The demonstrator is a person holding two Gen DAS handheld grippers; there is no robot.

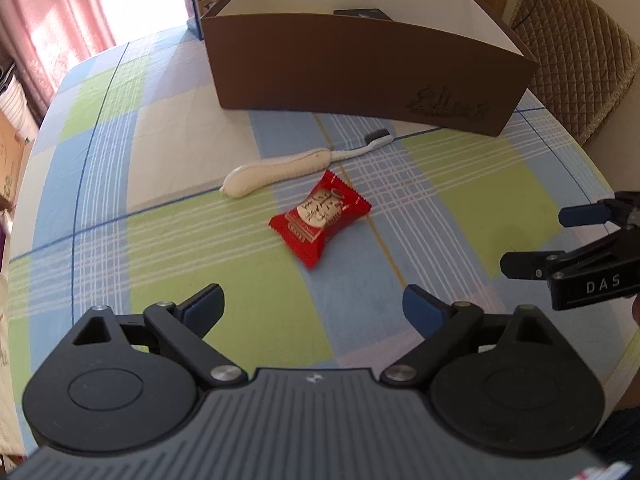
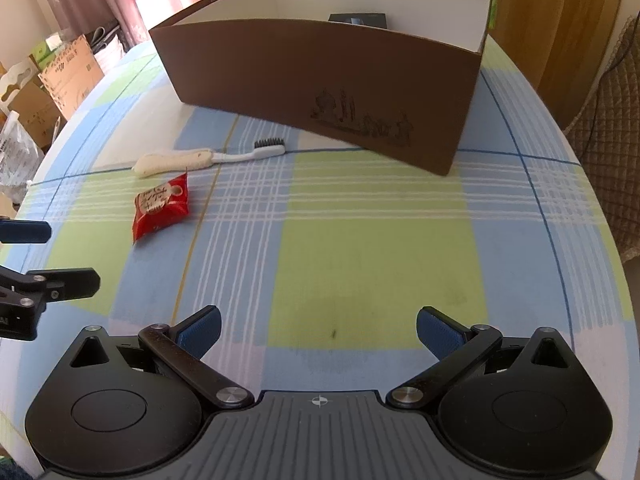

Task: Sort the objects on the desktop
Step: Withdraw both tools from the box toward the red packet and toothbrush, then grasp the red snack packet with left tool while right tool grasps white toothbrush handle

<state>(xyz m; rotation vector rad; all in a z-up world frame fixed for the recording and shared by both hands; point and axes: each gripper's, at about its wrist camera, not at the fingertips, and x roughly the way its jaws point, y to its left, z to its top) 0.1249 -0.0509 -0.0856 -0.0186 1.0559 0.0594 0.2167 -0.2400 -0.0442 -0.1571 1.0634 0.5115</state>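
A: Jaws? 
B: Left gripper (image 1: 312, 307), right gripper (image 2: 318, 330): both spread apart, empty.

A: Items? 
B: 1 toothbrush (image 1: 296, 164), bristles toward brown box (image 1: 360, 80), lengthwise along its front; 1 red snack packet (image 1: 319, 218) just beside it, on checked tablecloth (image 2: 360, 248).

Bright daylight glares through the pink curtains (image 1: 52, 12); both fisheye views bend edges, slightly soft throughout.

Table under checked cloth (image 1: 120, 240) — brown box (image 1: 360, 76) at back, toothbrush (image 1: 288, 166) before it, red packet (image 1: 320, 218) just beside.
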